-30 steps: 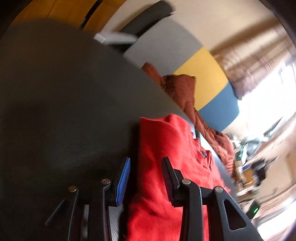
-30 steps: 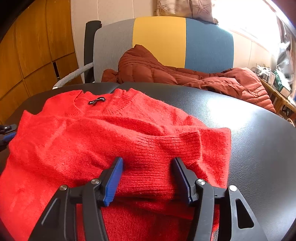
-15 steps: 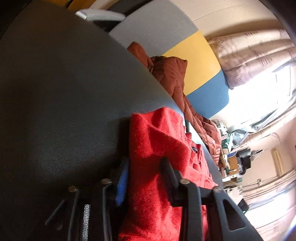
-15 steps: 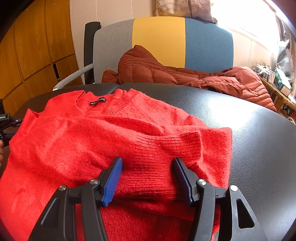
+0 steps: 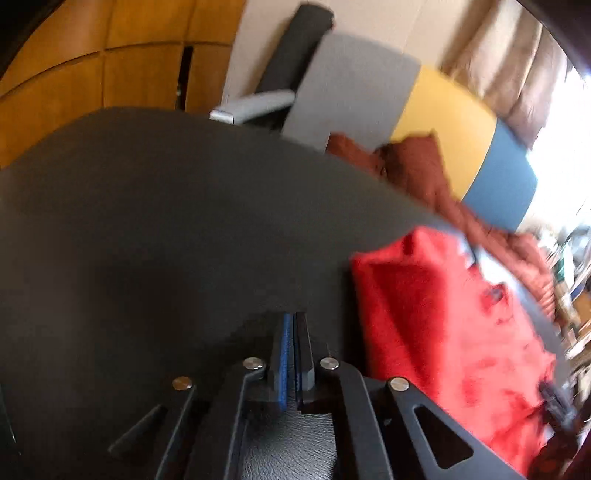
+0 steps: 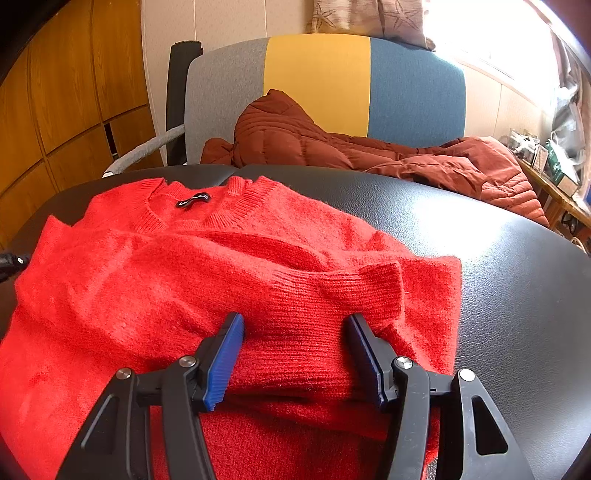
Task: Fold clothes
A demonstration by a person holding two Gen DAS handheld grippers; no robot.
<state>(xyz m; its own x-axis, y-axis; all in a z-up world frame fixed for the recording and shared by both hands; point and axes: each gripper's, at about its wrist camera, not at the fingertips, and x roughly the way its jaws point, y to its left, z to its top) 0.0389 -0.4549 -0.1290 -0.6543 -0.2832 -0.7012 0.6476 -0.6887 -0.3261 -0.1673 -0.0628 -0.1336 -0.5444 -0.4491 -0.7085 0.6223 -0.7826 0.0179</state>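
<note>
I am working in what looks like a lived-in home room. Beyond the black leather-look table (image 6: pixel 498 258) I work on stands a chair (image 6: pixel 369 81) with a back in grey, yellow and blue panels, a rust-brown quilted jacket (image 6: pixel 332 144) dumped on its seat. On the left, warm wooden cabinet doors (image 6: pixel 62 103) cover the wall. Far right, patterned curtains (image 6: pixel 369 14) hang by a bright window, above a cluttered wooden shelf (image 6: pixel 546 166).
</note>
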